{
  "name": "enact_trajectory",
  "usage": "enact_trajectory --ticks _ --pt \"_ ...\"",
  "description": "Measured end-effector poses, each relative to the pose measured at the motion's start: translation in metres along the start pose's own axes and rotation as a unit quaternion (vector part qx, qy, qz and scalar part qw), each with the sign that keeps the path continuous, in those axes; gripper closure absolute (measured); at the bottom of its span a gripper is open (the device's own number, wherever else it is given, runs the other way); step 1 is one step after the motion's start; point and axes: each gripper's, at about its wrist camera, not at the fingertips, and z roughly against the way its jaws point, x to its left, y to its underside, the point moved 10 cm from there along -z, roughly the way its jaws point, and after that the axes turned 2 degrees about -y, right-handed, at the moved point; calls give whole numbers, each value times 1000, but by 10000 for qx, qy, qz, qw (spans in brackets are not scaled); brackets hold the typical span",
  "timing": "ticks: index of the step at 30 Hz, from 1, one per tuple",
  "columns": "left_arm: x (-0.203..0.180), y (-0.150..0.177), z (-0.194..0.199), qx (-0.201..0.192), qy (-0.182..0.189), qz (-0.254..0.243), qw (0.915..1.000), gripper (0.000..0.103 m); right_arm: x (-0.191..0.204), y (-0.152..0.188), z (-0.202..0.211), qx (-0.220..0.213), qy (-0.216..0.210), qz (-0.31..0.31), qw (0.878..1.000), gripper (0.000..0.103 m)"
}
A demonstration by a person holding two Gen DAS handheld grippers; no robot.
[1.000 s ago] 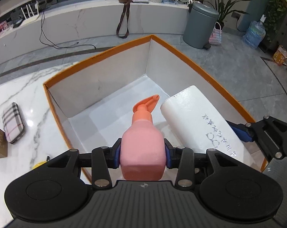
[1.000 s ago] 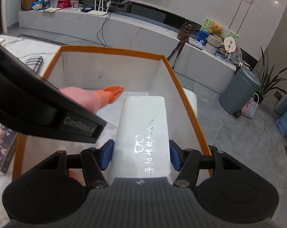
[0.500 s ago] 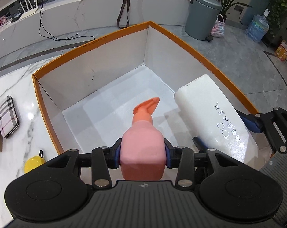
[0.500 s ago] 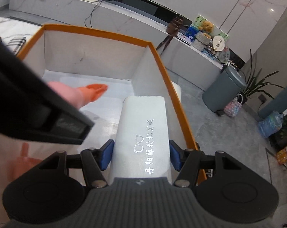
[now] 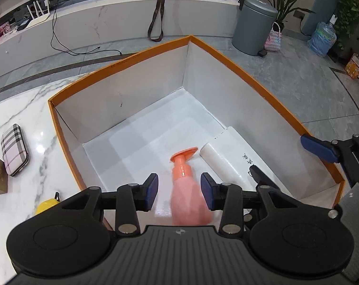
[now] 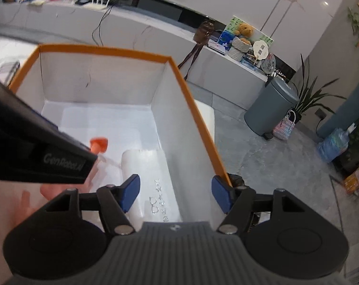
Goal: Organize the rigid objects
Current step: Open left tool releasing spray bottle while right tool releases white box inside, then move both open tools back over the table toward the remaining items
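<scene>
Both grippers hang open over the box [image 5: 226, 59]: the left gripper [image 5: 179, 191] straddles the pink bottle [image 5: 188, 204] (blurred, pads clear); the right gripper [image 6: 175, 196] has just widened. At two o'clock lies the white case [image 5: 231, 156].

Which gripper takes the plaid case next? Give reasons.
Left. The left gripper is open, clear of the pink bottle in the orange box, and the plaid case lies on the table left of the box. The right gripper, jaws just opening over the white case, sits opposite.
</scene>
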Motion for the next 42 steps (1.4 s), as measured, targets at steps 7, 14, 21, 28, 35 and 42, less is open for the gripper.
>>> enact_trajectory --ticks 7,14,21,28,35,42 --pt "2 0 1 10 -5 -18 10000 56 4 -1 3 -68 -86 -48 9999 36" --pt "2 -2 5 -65 -7 -59 10000 56 4 -4 6 -167 -191 -123 9996 36" --pt "14 -5 20 -191 25 -3 9998 56 8 -12 14 -267 -222 -160 9993 36" --pt "33 -11 41 -360 21 102 9993 56 14 -23 26 -429 -179 -154 9988 36" --pt "66 -14 68 -782 -219 4 9967 56 28 -42 45 -750 -165 -119 9970 35" --pt "107 -5 81 -871 -361 243 9952 56 49 -59 60 -1025 -305 -51 9942 35"
